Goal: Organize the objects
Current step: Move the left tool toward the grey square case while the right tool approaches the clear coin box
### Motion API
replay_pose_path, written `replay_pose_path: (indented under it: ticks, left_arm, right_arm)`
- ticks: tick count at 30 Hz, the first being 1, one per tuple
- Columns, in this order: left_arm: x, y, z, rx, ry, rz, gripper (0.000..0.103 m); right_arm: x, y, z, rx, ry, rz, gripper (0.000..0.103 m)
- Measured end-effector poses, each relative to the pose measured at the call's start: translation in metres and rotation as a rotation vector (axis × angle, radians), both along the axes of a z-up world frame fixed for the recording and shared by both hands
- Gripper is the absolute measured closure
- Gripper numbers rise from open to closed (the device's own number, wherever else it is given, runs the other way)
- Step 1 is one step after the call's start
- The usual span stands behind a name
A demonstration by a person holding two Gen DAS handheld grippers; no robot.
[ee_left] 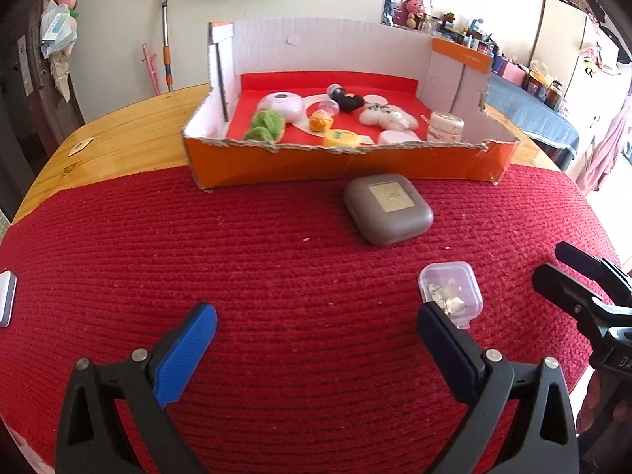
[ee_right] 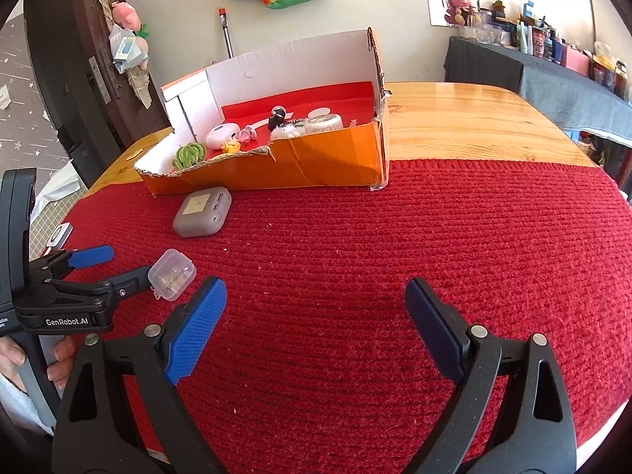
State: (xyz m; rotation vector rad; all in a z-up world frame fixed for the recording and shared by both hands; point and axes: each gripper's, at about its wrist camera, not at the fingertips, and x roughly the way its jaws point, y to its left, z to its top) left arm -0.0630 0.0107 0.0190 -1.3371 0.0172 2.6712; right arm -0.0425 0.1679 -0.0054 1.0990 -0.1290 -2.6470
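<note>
A small clear plastic box (ee_left: 450,291) with metal bits inside lies on the red knitted mat (ee_left: 276,276); it also shows in the right wrist view (ee_right: 172,279). A grey square case (ee_left: 388,207) lies in front of the orange cardboard box (ee_left: 347,164), which holds several small items. My left gripper (ee_left: 316,322) is open and empty, its right finger (ee_left: 442,335) just beside the clear box. My right gripper (ee_right: 316,300) is open and empty over bare mat, right of the clear box. It shows at the left view's right edge (ee_left: 568,276).
The mat covers the near part of a wooden table (ee_right: 474,118). A white device (ee_left: 6,296) lies at the mat's left edge. A small card (ee_left: 81,146) lies on the wood at left. A cluttered blue-covered bench (ee_right: 553,75) stands beyond.
</note>
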Motion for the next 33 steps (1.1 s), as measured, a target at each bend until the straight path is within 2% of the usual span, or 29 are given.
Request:
replay_pose_path:
  ticks: [5,8,14,20,24,28,33]
  left_arm:
    - [-0.002,0.025,0.0,-0.004,0.004,-0.066,0.0]
    - [-0.002,0.026,0.003,0.01,0.011,-0.09,0.0]
    - [-0.006,0.0,0.003,0.049,-0.005,-0.028,0.0]
    - [-0.007,-0.026,0.006,0.068,-0.001,0.002,0.0]
    - [-0.01,-0.036,0.006,0.085,-0.007,0.012,0.0]
    - [-0.013,-0.038,0.005,0.132,-0.036,-0.015,0.0]
    - [-0.017,-0.026,0.006,0.129,-0.043,-0.052,0.0]
  right_arm:
    - [0.002,0.007,0.001,-0.008,0.003,-0.013,0.01]
    - [0.002,0.011,0.001,-0.009,-0.006,-0.017,0.01]
    - [0.001,0.001,-0.002,0.009,-0.021,0.018,0.01]
    - [-0.002,-0.03,-0.001,0.025,-0.027,0.115,0.01]
    - [-0.005,-0.052,-0.005,0.105,-0.024,0.157,0.01]
    - [-0.011,-0.061,-0.009,0.19,-0.013,0.136,0.01]
    - [-0.02,-0.046,-0.008,0.195,-0.024,0.075,0.01]
